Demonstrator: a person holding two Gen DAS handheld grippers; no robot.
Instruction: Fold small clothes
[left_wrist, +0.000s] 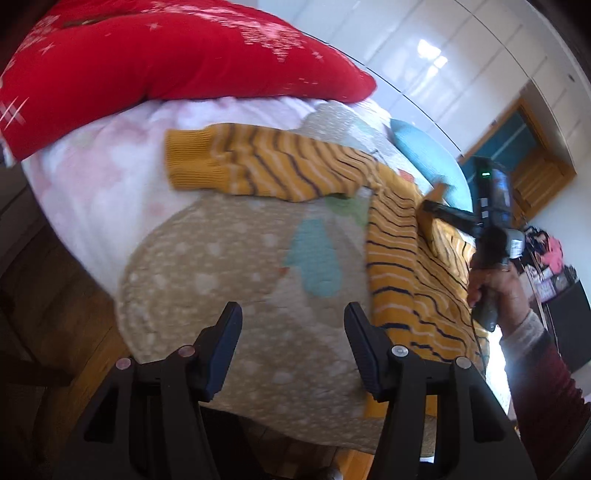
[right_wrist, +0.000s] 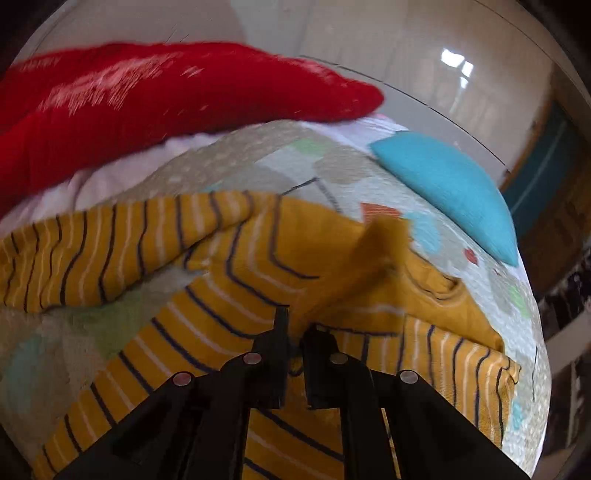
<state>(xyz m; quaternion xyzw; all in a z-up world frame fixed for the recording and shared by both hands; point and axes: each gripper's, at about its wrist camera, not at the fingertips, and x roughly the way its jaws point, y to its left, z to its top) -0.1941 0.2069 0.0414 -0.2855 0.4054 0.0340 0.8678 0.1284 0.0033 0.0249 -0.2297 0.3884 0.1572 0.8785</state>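
Patterned bed quilt w/ striped yellow sweater: right gripper clenched on a sleeve cuff; left gripper released, sweater just to its right.

a patterned bed carries the striped yellow sweater, red pillow, blue cushion.

A red cushion with white snowflake marks lies at the far side of the bed, on a pale pink blanket. A patterned beige quilt covers the bed; a turquoise pillow rests at its edge, with glossy white cupboards behind.
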